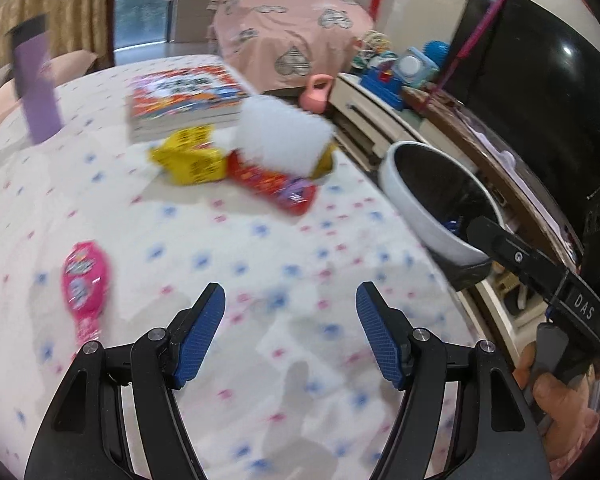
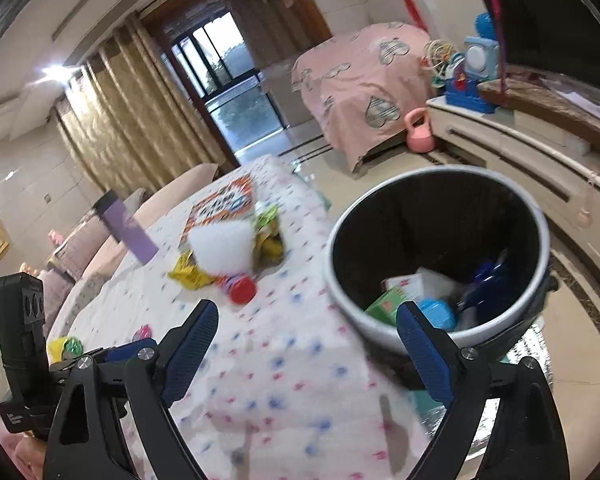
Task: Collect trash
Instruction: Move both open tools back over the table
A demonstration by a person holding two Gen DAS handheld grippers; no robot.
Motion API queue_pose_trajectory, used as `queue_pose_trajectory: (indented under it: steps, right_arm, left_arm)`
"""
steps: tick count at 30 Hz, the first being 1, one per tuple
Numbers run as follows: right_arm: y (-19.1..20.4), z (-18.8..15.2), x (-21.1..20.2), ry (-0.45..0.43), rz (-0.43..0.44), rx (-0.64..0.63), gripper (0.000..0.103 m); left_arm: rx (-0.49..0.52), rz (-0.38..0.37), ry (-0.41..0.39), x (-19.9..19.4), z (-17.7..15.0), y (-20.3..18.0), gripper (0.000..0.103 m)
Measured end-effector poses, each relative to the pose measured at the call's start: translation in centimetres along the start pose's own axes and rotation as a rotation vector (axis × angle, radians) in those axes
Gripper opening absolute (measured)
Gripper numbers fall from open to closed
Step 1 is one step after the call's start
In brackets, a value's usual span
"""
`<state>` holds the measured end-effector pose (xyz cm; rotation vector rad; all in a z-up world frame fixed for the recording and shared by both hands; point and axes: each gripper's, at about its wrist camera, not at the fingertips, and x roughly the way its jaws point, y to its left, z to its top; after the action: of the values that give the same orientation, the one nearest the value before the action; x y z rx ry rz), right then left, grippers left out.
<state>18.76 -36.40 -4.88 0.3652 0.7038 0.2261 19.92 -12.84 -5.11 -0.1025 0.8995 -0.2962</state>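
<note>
The left hand-held gripper (image 1: 291,300) stood at the bottom centre of its own view, blue-padded fingers (image 1: 202,334) spread apart with nothing between them, pointing steeply downward. The right hand-held gripper (image 2: 307,322) filled the lower part of its view, jaws spread wide and empty. At the lower right of the left view, a hand (image 1: 556,396) gripped the right tool's handle.

i see a white tablecloth (image 1: 260,248) dotted with blue and pink marks, a pink wrapper (image 1: 85,280) near left, a yellow packet (image 1: 190,160) and red packet (image 1: 274,186) farther off, a white fluffy lump (image 1: 280,136), a purple bottle (image 1: 36,88) far left, a white bin (image 2: 380,320) lined black on the right, blue pads (image 1: 200,336) on my fingers
</note>
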Motion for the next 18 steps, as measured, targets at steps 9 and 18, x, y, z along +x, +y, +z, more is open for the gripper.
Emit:
queue_pose_trajectory:
  steps: [9, 18]
  right_arm:
    - [3.7, -1.5, 2.6, 0.050, 0.057, -0.060, 0.092]
    - [5.9, -1.8, 4.3, 0.064, 0.099, -0.097, 0.092]
  left_arm:
    - [-0.089, 0.064, 0.001, -1.1, -1.7, 4.9, 0.070]
    - [-0.171, 0.114, 0.001, -1.9, -2.6, 9.1, 0.070]
